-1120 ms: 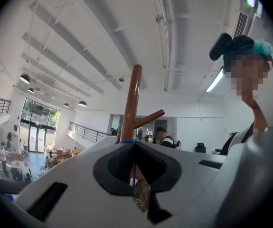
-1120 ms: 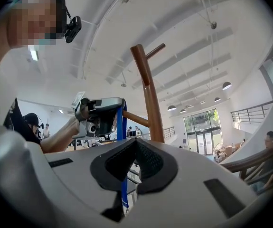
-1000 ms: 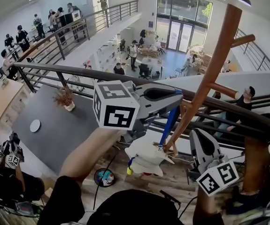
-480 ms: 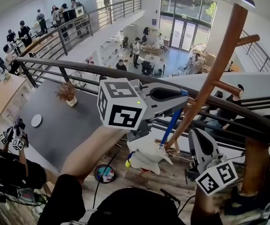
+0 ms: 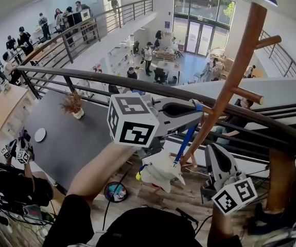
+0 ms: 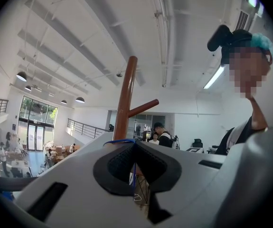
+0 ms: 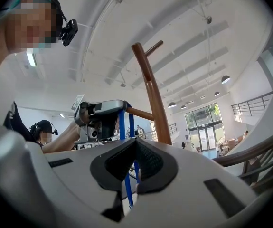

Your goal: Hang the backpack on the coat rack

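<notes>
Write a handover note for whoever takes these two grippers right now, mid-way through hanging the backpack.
Left gripper: shut on the blue strap, raised next to the coat rack.
Right gripper: shut, empty, lower down.
White backpack: dangles from the strap, off the floor.
Done: bag lifted, strap at the tip of a low peg.
Left: probably slide the loop onto the peg, then release. Cannot tell whether it is on yet.

Bright, even daylight with strong fisheye bend.
Far windows [image 5: 199, 19] and ceiling lamps [image 6: 24, 75] give the light; frame edges curve and darken; left gripper [image 6: 135, 146] looks soft up close.
</notes>
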Demonstrator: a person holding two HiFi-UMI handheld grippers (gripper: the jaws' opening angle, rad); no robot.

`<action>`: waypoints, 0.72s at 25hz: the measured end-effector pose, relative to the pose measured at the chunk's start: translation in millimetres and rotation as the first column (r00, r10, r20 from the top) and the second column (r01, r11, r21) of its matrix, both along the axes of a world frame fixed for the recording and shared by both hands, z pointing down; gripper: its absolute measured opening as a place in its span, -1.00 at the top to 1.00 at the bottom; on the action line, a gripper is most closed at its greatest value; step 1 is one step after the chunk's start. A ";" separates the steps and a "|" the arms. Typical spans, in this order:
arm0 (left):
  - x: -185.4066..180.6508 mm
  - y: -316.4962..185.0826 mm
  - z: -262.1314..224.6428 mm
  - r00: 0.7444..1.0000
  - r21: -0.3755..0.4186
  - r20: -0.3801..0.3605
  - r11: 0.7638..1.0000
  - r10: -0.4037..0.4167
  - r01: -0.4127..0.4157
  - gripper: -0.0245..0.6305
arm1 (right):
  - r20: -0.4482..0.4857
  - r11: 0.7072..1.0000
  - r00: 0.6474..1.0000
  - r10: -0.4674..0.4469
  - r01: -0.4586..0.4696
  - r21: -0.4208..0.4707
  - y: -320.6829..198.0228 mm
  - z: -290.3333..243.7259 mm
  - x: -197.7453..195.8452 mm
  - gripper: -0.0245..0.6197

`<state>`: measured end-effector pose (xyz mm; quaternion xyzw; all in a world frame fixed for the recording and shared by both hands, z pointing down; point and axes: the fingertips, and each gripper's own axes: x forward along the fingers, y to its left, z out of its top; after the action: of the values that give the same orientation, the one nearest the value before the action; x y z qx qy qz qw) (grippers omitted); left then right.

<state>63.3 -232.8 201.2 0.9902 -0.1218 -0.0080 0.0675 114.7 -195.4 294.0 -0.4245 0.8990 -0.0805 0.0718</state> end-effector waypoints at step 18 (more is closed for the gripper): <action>-1.2 -7.0 24.7 0.997 -0.043 -0.052 0.998 -0.052 0.050 0.88 | -0.007 1.000 1.000 -0.005 0.005 -0.017 1.8 7.8 -4.1 0.89</action>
<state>62.1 -239.9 225.9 0.9846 -0.1452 -0.0337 0.0912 110.7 -193.6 301.7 -0.4230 0.8996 -0.0869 0.0645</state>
